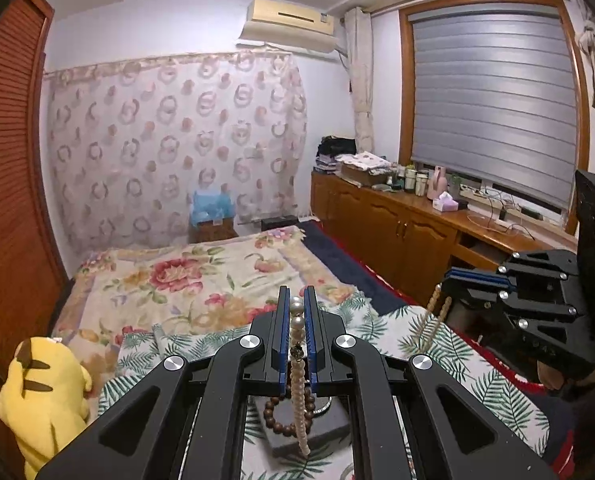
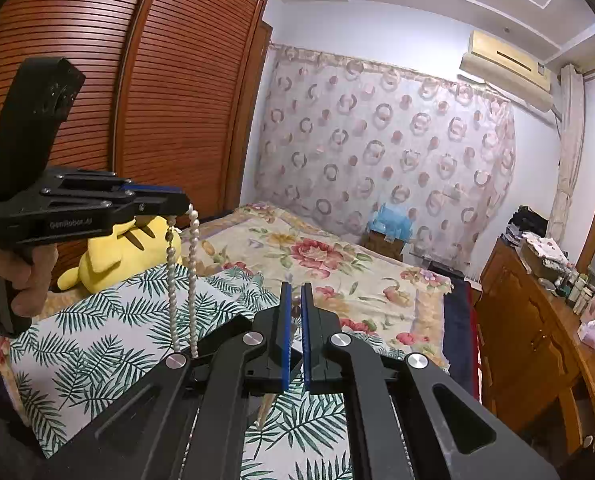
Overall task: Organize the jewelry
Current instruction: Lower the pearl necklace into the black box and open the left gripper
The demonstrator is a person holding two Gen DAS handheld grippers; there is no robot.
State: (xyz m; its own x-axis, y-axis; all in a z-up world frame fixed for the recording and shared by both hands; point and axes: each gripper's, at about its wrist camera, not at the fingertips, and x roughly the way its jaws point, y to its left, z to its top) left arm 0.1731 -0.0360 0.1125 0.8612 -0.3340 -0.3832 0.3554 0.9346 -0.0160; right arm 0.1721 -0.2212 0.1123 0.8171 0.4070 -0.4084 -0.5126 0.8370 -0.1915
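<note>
A long white pearl necklace is held up above the bed by both grippers. My left gripper is shut on it near its dark clasp; two strands hang down from it, seen in the right wrist view. My right gripper is shut on another part of the necklace, with a pearl showing between its pads. In the left wrist view it sits at the right with strands hanging. Below lies a grey pad with a brown bead bracelet.
A leaf-print cloth covers the near bed, over a floral blanket. A yellow plush toy lies at the left. A wooden sideboard with bottles stands at the right, a slatted wardrobe at the left.
</note>
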